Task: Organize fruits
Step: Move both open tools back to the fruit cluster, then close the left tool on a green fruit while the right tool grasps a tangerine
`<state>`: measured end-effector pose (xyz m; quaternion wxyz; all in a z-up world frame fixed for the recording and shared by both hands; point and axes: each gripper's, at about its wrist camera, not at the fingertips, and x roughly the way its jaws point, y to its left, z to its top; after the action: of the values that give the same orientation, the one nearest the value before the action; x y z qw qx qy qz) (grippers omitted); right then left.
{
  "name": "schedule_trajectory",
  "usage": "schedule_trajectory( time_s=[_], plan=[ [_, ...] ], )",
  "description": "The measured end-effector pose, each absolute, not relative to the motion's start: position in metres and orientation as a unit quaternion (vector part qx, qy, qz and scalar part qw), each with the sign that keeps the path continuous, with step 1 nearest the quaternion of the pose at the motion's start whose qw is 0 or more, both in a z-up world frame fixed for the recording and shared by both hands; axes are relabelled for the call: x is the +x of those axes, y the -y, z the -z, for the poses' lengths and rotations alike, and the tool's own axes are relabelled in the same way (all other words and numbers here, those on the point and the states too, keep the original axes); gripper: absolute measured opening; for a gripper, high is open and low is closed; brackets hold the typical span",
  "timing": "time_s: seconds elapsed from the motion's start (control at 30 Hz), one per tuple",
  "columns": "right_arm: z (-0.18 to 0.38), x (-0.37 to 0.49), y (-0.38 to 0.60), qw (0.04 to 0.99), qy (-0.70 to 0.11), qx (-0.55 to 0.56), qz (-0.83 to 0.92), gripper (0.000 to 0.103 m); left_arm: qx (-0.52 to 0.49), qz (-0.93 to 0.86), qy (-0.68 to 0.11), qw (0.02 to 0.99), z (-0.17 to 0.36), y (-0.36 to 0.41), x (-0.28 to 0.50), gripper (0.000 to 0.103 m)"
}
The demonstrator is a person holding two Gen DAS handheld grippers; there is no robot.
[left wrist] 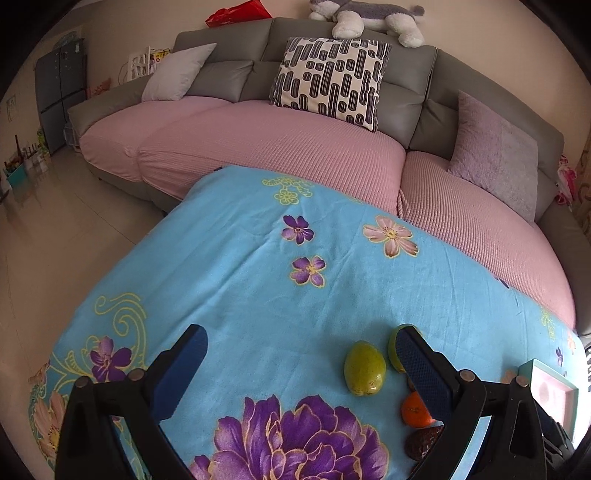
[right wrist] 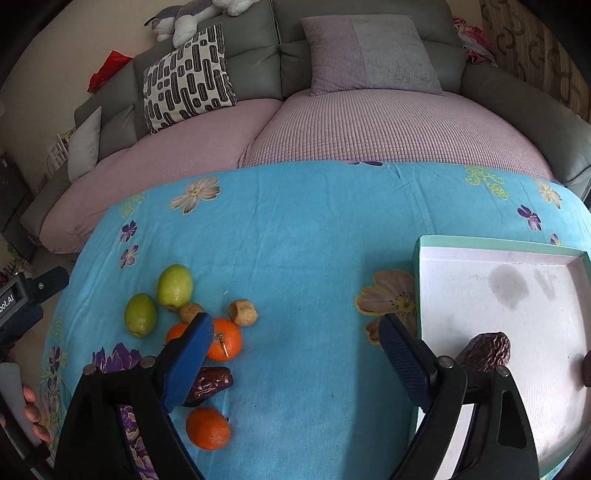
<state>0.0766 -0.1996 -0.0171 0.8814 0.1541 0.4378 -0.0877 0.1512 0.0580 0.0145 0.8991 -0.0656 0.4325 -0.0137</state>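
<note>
Loose fruit lies on the blue flowered cloth (right wrist: 303, 229): two green fruits (right wrist: 174, 286) (right wrist: 140, 315), an orange (right wrist: 223, 339) with a second one (right wrist: 208, 428) nearer me, a dark date (right wrist: 212, 384) and two small tan fruits (right wrist: 243, 312). My right gripper (right wrist: 295, 332) is open over bare cloth between the pile and the white tray (right wrist: 498, 243); its left finger covers part of the pile. A date (right wrist: 484, 352) lies in the tray. My left gripper (left wrist: 303, 350) is open, with a green fruit (left wrist: 365, 368), an orange (left wrist: 415, 410) and a date (left wrist: 423, 443) by its right finger.
A grey sofa with pink seat covers (right wrist: 369, 125) curves behind the table, with cushions and a plush toy (left wrist: 365, 18) on it. The tray (left wrist: 554, 395) shows at the left wrist view's right edge. A person's hand (right wrist: 31, 410) holds the left gripper's handle at the far left.
</note>
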Motion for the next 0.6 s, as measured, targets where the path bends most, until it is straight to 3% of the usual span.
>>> schedule_trajectory(
  time_s=[0.13, 0.33, 0.6],
  plan=[
    [0.029, 0.086, 0.193, 0.875, -0.451, 0.164, 0.067, 0.073, -0.063, 0.029, -0.44, 0.895, -0.004, -0.052, 0.159, 0.103],
    [0.041, 0.095, 0.183, 0.867, -0.466, 0.173, 0.034, 0.062, -0.104, 0.068, -0.465, 0.876, 0.013, -0.046, 0.169, 0.103],
    [0.049, 0.102, 0.173, 0.862, -0.472, 0.181, 0.006, 0.055, -0.095, 0.095, -0.469, 0.873, 0.024, -0.03, 0.172, 0.102]
  ],
)
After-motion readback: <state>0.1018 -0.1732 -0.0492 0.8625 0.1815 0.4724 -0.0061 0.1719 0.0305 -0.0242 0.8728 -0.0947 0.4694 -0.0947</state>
